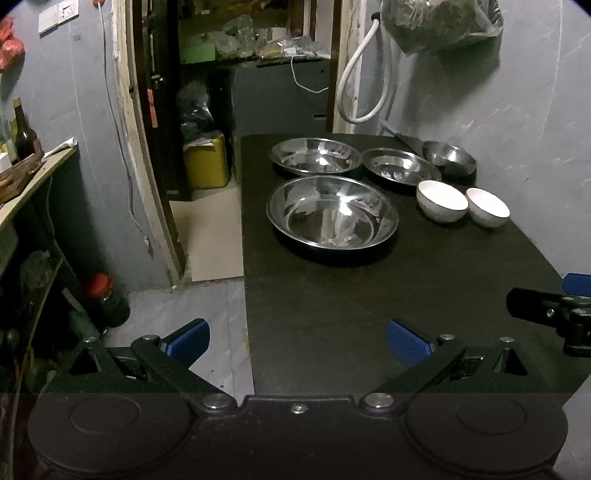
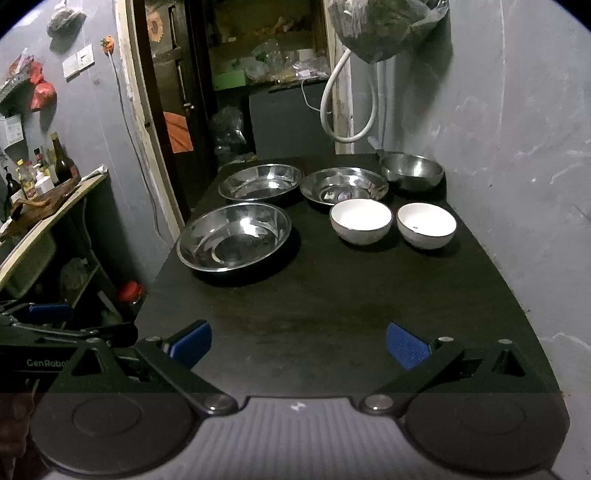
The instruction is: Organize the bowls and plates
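Observation:
On the dark table (image 2: 332,314) stand a large steel plate (image 2: 233,237) nearest, a second steel plate (image 2: 261,182) behind it, a third steel plate (image 2: 344,185), a steel bowl (image 2: 412,170) at the far right and two white bowls (image 2: 360,220) (image 2: 426,224). The same show in the left wrist view: plates (image 1: 332,211) (image 1: 316,155) (image 1: 400,166), steel bowl (image 1: 448,157), white bowls (image 1: 441,201) (image 1: 487,211). My left gripper (image 1: 298,343) is open and empty over the table's near left edge. My right gripper (image 2: 298,343) is open and empty over the near table.
A grey wall runs along the table's right side, with a hanging bag (image 2: 388,29) and white hose (image 2: 347,107). Left of the table are an open doorway (image 1: 207,184), a yellow canister (image 1: 206,166), and a shelf with bottles (image 2: 44,177). A red-capped jar (image 1: 107,299) stands low.

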Tool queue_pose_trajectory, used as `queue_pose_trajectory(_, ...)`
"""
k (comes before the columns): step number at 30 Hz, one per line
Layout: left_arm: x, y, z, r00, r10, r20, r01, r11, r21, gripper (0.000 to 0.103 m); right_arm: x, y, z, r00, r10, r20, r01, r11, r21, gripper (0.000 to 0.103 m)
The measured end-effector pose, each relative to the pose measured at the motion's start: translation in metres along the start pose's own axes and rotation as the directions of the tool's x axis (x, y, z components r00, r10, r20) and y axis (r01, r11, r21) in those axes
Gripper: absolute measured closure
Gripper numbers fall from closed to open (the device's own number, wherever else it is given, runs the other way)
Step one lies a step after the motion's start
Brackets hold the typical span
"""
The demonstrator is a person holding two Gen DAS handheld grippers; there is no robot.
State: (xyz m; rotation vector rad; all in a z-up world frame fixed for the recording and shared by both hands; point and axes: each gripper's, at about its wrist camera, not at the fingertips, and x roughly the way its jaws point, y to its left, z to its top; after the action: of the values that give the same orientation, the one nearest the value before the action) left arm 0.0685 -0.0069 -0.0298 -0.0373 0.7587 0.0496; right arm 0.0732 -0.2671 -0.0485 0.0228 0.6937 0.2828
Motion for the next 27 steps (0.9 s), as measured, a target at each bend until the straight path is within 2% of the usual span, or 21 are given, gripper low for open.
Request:
queue_pose_trajectory(17,0.043,-0.014,0.038,0.992,0.084,-0.093,-0.083,0.996,0.008,0.001,0.059,-0.034,0.024,0.993,0.051,-0.109,-0.047,0.998,0.034,0.0)
queue_pose_trajectory(21,0.052,-0.019,0.053,0.985,0.119,-0.123,-0.117,0.993,0.019,0.001,0.069,-0.042,0.032,0.99,0.073,-0.124,-0.066,0.996,0.059,0.0)
queue_pose_trajectory(27,0.06,-0.01,0.065,0.969,0.165,-0.182,-0.171,0.985,-0.021,0.001,0.078,-0.044,0.04,0.988,0.094,-0.12,-0.084,0.993,0.08,0.0)
